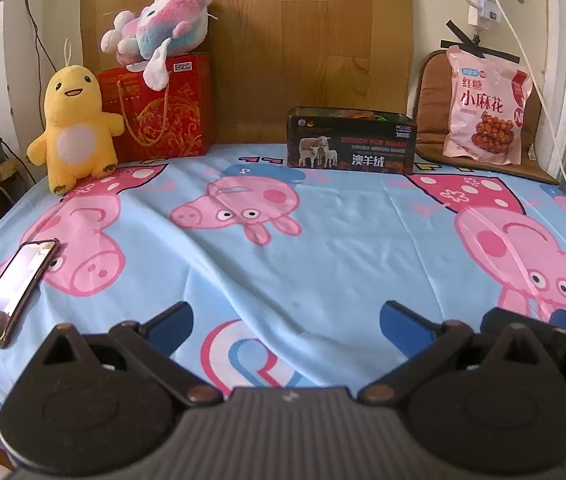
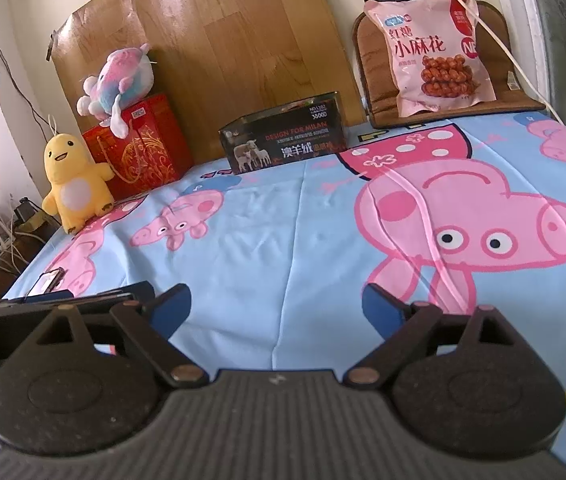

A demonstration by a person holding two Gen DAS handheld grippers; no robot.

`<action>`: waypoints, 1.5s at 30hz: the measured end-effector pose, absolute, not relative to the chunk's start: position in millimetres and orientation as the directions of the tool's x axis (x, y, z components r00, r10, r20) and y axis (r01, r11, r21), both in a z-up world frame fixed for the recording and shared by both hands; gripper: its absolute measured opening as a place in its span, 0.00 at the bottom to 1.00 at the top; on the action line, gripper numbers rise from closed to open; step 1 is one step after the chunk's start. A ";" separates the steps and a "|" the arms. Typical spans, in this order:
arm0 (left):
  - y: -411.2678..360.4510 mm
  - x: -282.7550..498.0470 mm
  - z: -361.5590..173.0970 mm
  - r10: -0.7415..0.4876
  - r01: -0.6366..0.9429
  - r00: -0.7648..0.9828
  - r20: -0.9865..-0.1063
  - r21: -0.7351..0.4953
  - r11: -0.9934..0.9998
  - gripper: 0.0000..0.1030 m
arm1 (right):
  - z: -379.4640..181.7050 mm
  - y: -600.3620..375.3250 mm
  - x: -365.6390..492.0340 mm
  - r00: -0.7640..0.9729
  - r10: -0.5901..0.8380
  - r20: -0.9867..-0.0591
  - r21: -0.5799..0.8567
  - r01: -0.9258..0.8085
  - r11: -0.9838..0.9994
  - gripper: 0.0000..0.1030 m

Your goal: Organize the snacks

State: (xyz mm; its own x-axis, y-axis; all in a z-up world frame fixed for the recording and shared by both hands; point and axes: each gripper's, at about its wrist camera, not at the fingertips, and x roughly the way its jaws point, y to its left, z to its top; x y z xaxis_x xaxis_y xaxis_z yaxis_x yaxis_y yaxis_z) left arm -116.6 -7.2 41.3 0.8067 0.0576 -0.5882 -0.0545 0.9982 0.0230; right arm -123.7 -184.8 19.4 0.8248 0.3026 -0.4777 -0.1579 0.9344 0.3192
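A pink snack bag (image 1: 485, 108) stands upright on a brown cushion (image 1: 431, 92) at the far right; it also shows in the right wrist view (image 2: 435, 56). A dark open box (image 1: 351, 142) with small packets inside sits at the back middle of the bed (image 2: 287, 138). My left gripper (image 1: 285, 324) is open and empty, low over the near sheet. My right gripper (image 2: 277, 306) is open and empty too, beside the left one, whose body (image 2: 83, 300) shows at its left.
A yellow plush (image 1: 73, 128), a red gift bag (image 1: 159, 108) and a pink-blue plush (image 1: 159, 26) on top stand at the back left. A phone (image 1: 13, 290) lies on the blue pig-print sheet (image 1: 343, 232) near left. Cables hang at the right wall.
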 end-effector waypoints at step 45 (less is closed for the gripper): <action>-5.7 -153.8 55.0 0.039 -0.036 0.863 -0.503 0.014 0.999 1.00 | 15.8 -193.9 -145.9 0.853 0.208 -0.478 0.301 -0.064 0.952 0.92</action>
State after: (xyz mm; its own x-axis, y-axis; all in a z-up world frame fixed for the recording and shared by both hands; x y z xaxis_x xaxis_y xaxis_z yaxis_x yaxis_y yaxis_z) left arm -153.8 -5.7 55.0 0.8632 0.0386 -0.5034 -0.0362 0.9992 0.0144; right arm -145.9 -193.9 15.8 0.8533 0.2083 -0.4780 -0.0637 0.9515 0.3009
